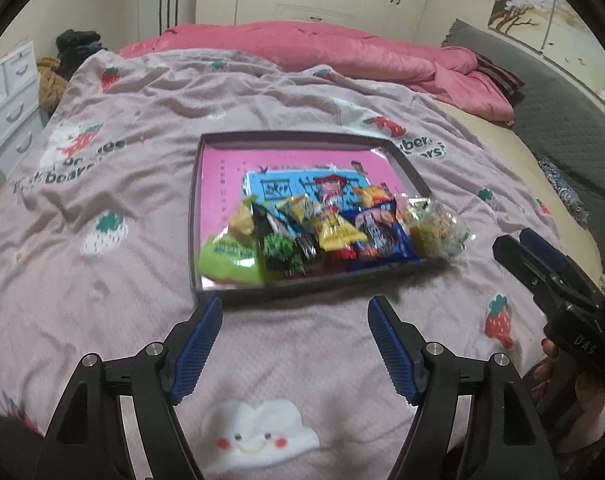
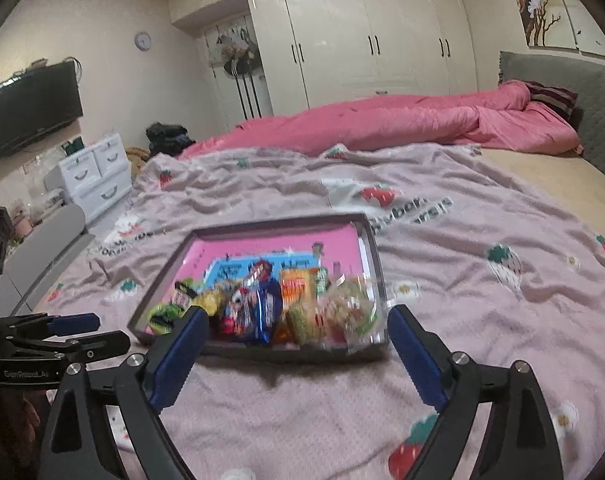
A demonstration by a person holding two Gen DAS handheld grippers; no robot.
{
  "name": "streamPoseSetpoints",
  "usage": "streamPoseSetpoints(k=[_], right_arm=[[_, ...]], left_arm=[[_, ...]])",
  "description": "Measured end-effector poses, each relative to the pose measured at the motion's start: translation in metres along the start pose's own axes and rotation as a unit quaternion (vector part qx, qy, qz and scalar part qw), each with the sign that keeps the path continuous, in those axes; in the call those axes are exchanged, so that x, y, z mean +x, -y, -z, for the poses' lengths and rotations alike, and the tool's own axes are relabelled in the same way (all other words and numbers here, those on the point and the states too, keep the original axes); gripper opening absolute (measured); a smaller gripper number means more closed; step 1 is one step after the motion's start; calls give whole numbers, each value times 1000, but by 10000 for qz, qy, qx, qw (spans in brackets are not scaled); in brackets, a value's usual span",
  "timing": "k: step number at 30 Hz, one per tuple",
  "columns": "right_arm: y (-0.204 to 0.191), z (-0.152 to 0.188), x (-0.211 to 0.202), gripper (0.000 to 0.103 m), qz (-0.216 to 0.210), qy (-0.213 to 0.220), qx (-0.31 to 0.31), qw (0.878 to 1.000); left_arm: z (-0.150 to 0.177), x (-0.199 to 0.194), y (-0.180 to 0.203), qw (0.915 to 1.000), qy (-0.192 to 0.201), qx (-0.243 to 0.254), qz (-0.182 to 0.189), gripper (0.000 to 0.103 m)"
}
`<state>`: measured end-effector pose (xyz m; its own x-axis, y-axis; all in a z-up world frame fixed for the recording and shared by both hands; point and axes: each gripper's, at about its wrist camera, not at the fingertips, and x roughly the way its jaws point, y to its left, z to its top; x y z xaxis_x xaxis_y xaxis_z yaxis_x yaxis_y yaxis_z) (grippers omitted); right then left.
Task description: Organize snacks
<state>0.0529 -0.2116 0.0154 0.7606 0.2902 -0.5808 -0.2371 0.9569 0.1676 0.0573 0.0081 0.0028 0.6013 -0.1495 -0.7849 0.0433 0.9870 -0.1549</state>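
Centrally, snack packets [image 1: 326, 236] lie heaped at the near end of a shallow box [image 1: 302, 138] on the pink blanket [image 1: 102, 184]. Left gripper [image 1: 295, 312] and right gripper [image 2: 298, 328] hover just before it, jaws spread wide, holding nothing.

Left tool [image 1: 294, 316] and right tool [image 2: 298, 332] both gape wide, holding nothing.

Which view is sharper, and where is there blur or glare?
Left wrist view: sharper; tray edges and snacks fairly clear. Right wrist view: snacks smeared by blur; glare on the wardrobe doors. Both bend at the rim.
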Motion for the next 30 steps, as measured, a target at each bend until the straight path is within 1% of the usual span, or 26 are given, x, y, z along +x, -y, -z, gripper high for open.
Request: streamPoseSetpoints(k=[3,6,9,14,25,30], right_arm=[[-4,11,-4,93,135,-197,18,9997],[-8,18,-9,96,287,-314,-62,9991],[-9,24,-12,98,302,-465,-29,9985],[-11,34,-16,98,446,-650,-50,9969],[-20,37,-23,98,486,-655,-248,9964],[-19,37,-22,98,491,-675,-227,9963]], left_arm=[[11,-2,6,9999,-76,69,-91,77],[20,-5,9,9998,-157,99,-104,77],[29,-9,11,9996,-226,105,-94,77],[37,-14,12,9995,-272,117,-66,77],[40,-15,12,9994,-310,108,-74,77],[39,-16,11,9995,-304,98,-71,77]])
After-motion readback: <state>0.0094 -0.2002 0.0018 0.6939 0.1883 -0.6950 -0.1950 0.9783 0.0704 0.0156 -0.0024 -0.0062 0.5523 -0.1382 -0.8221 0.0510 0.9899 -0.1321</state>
